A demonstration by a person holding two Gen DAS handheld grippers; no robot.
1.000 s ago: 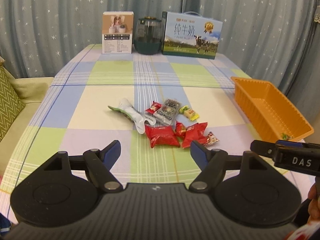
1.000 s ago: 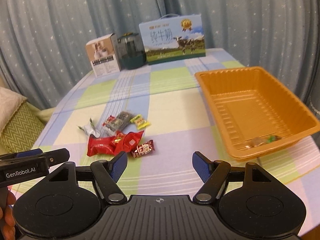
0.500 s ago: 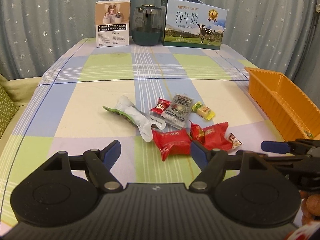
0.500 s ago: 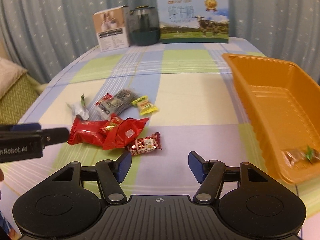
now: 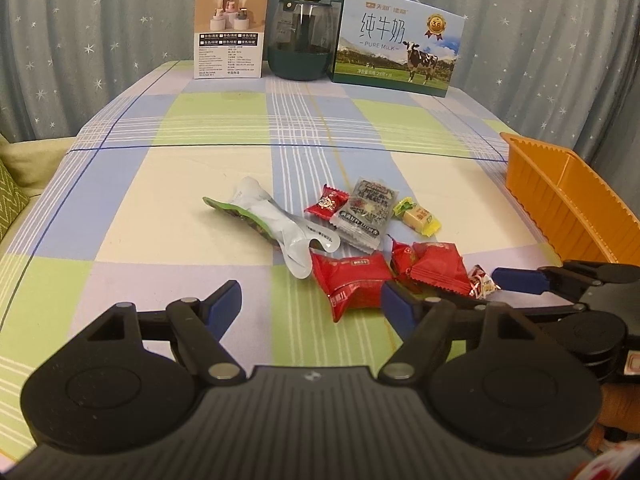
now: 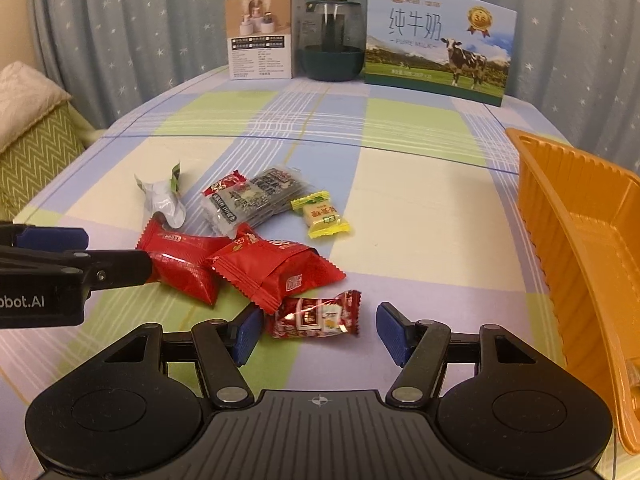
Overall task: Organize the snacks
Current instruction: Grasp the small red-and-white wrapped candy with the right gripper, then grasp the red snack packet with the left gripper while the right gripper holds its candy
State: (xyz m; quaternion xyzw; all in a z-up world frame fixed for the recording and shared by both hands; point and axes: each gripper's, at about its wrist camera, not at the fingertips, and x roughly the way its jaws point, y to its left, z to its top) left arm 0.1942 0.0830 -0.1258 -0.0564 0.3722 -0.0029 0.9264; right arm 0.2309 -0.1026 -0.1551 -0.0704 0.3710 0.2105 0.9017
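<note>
A small red candy lies on the checked tablecloth at lower centre of the right wrist view, between the spread blue fingertips of the right gripper, which is released and grips nothing. Just above it 2 red packets overlap, with a grey packet, a yellow candy and a white pouch further up. The orange tray fills the right edge. In the left wrist view the left gripper is also released, low in frame, one fingertip touching a red packet. A milk carton, glass jar and white box stand at the top.
</note>
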